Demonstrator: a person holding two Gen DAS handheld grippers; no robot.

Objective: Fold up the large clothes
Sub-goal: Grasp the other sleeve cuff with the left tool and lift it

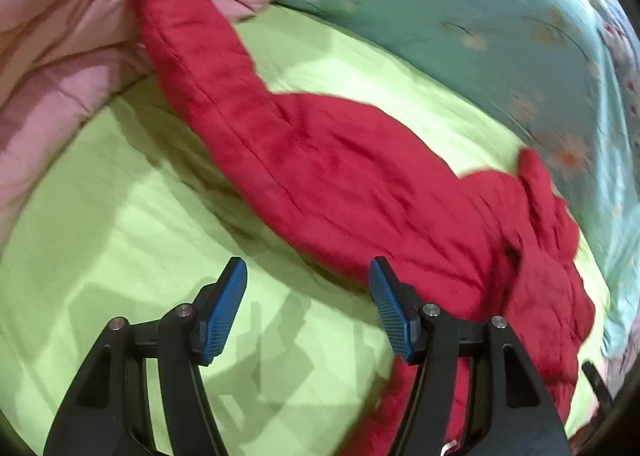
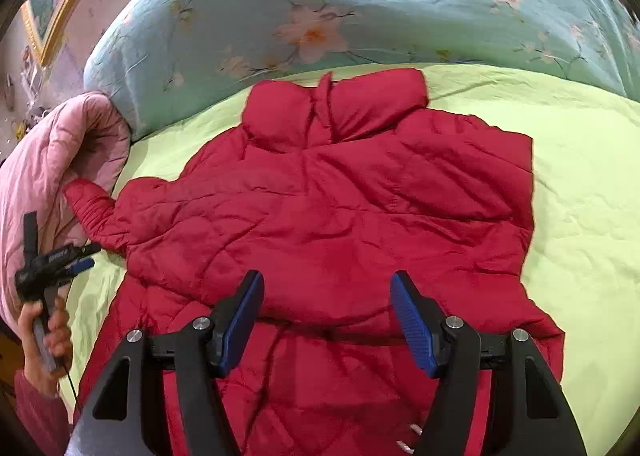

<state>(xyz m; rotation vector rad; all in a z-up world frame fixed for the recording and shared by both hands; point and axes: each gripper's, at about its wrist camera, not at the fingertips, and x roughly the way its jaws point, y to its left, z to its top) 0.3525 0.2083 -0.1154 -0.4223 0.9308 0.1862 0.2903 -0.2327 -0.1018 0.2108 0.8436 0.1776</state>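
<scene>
A red padded jacket [image 2: 328, 207] lies spread on a lime-green bed sheet [image 2: 580, 215], its collar [image 2: 336, 107] toward the far side. One sleeve [image 1: 200, 55] stretches out to the left, its cuff against a pink quilt. My left gripper [image 1: 308, 280] is open above bare sheet beside that sleeve, with nothing between its blue pads. It also shows at the left edge of the right wrist view as the left gripper [image 2: 60, 260], held by a hand [image 2: 48, 340]. My right gripper [image 2: 326, 292] hangs open over the jacket's lower body, holding nothing.
A teal floral duvet [image 2: 320, 15] is piled along the far side of the bed. A pink quilt [image 1: 60, 55] is bunched at the left, touching the sleeve's end. A gold-framed picture [image 2: 48, 27] hangs on the wall at the far left.
</scene>
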